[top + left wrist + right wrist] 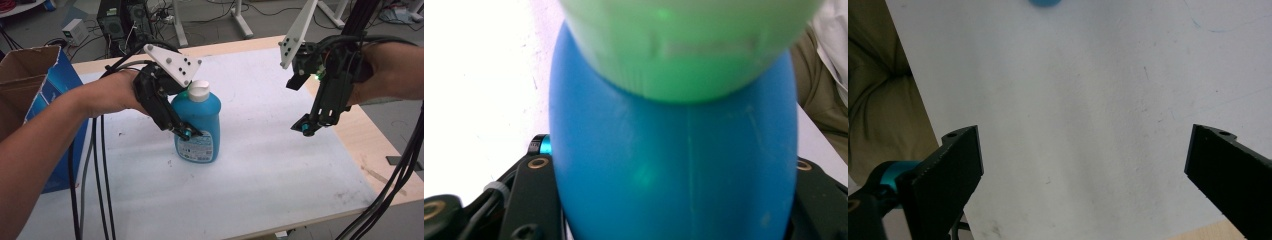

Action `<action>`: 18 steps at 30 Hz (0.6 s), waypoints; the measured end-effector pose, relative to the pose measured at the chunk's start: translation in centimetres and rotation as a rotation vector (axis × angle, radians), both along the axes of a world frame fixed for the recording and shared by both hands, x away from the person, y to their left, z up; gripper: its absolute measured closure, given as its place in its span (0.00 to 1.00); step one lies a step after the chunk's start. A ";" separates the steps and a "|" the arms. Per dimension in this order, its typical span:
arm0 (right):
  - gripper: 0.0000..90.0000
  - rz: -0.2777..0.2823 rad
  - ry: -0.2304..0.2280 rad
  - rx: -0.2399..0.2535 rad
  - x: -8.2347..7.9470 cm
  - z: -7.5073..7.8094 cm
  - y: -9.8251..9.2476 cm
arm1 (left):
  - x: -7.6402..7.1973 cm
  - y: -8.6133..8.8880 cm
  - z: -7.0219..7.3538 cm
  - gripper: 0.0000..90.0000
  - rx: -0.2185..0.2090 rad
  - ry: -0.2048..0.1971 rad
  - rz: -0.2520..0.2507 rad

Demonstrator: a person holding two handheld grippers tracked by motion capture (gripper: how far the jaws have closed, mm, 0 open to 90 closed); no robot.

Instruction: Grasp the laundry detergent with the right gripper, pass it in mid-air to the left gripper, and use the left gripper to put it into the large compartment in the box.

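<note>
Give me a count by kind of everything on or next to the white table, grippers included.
Blue bottle: 1
Cardboard box: 1
Left gripper, shut on the bottle: 1
Right gripper, jaws wide apart over the white table: 1
Total: 4

Bottle [197, 122] stands upright on the sheet [260, 165], left of centre. Sheet lies on the table [372, 150]; bare table edge runs along its right and far sides. My left gripper [186, 133] sits on the bottle's left side, jaws either side of its body, cap [199, 91] above them. My right gripper [306, 126] hangs over the sheet's right part, well apart from the bottle, pointing down. Box [35, 95] sits at the table's left edge, left of my left forearm. Cables [95, 170] trail down beside that forearm.
</note>
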State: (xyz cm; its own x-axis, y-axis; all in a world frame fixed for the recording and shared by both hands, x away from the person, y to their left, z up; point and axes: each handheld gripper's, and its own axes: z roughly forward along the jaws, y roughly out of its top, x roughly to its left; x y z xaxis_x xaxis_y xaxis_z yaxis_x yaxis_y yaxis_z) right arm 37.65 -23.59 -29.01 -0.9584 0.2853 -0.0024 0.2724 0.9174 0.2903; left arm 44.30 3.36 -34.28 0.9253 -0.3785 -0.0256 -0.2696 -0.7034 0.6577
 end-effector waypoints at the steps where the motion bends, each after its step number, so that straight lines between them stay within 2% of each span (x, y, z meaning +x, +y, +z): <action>1: 0.01 0.000 -0.001 -0.002 0.0 0.0 0.0 | 0.0 0.1 -0.1 0.48 -0.008 0.000 0.006; 2: 0.01 0.002 -0.001 0.000 0.0 0.0 0.0 | 0.0 0.2 -0.1 0.48 -0.007 0.006 0.013; 3: 0.01 0.000 0.001 0.001 0.0 -0.1 0.1 | 0.0 0.2 -0.3 0.47 0.008 0.034 0.030; 5: 0.01 0.001 0.001 0.000 0.0 -0.1 0.1 | -0.1 0.3 -0.4 0.44 0.018 0.038 0.046; 7: 0.01 0.000 0.002 -0.001 0.0 -0.1 0.1 | -0.1 0.4 -0.5 0.36 0.028 0.043 0.063; 8: 0.01 0.001 0.001 0.001 0.0 -0.2 0.2 | -0.1 0.7 -0.5 0.35 0.023 0.059 0.081; 9: 0.01 -0.001 0.002 -0.002 0.0 -0.2 0.2 | -0.1 0.7 -0.5 0.32 0.023 0.059 0.081; 10: 0.01 0.002 0.002 -0.003 0.0 -0.2 0.2 | -0.1 1.0 -0.5 0.28 0.024 0.064 0.114; 13: 0.01 0.003 0.001 -0.003 -0.1 -0.2 0.3 | -0.2 1.2 -0.2 0.28 0.014 0.066 0.123; 16: 0.01 0.005 -0.004 0.001 -0.2 -0.1 0.3 | -0.3 1.3 0.2 0.22 0.002 0.069 0.148; 18: 0.01 0.005 -0.003 -0.002 -0.3 -0.1 0.3 | -0.4 1.4 0.5 0.22 -0.010 0.077 0.170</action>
State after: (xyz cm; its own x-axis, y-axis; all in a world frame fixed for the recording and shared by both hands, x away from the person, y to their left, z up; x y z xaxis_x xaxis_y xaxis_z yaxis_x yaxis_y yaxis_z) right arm 37.34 -23.31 -29.11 -0.9598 0.2807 -0.0056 0.2671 0.9191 0.2895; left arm 43.92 4.75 -33.78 0.9713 -0.2176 -0.0958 -0.0961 -0.7278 0.6790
